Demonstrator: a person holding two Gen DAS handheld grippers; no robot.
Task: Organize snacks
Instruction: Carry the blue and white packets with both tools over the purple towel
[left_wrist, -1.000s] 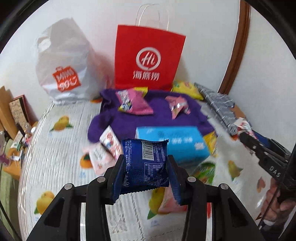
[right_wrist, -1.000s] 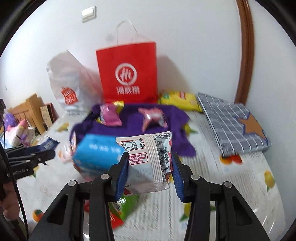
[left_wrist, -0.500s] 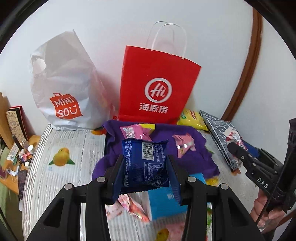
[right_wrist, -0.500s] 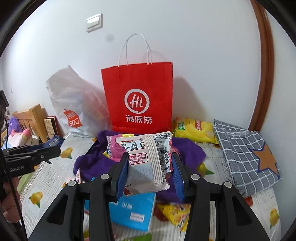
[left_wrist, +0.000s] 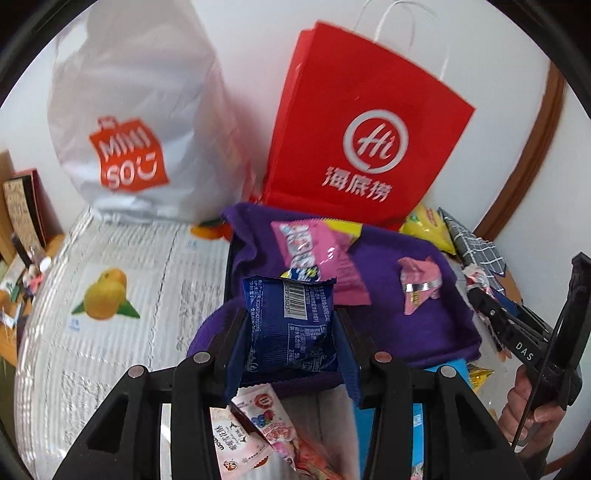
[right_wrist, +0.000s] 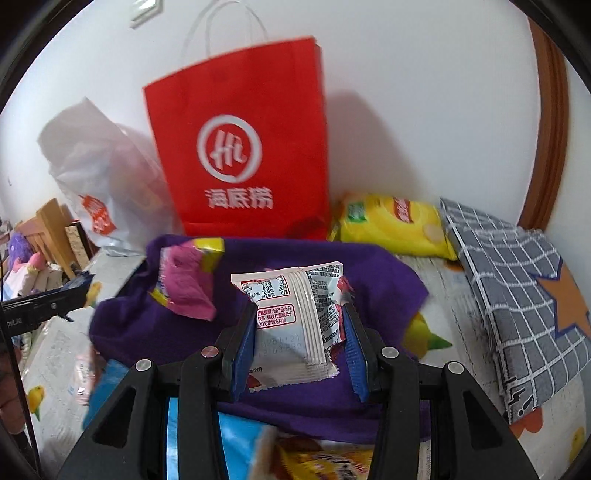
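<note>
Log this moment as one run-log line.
left tongs: shut on blue packet | right tongs: shut on white packet | both above purple cloth

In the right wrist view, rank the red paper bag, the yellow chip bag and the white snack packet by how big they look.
1. red paper bag, plainly the largest.
2. and 3. yellow chip bag and white snack packet: they look alike, and the packet is nearer the camera, so no ranking.

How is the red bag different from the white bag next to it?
The red paper bag is stiff and flat-sided, while the white plastic bag is soft, rounded and crinkly. The red paper bag has thin white loop handles; the white plastic bag shows none. The red paper bag's logo is a white circle, the white plastic bag's an orange patch. Both stand against the wall behind the purple cloth.
</note>
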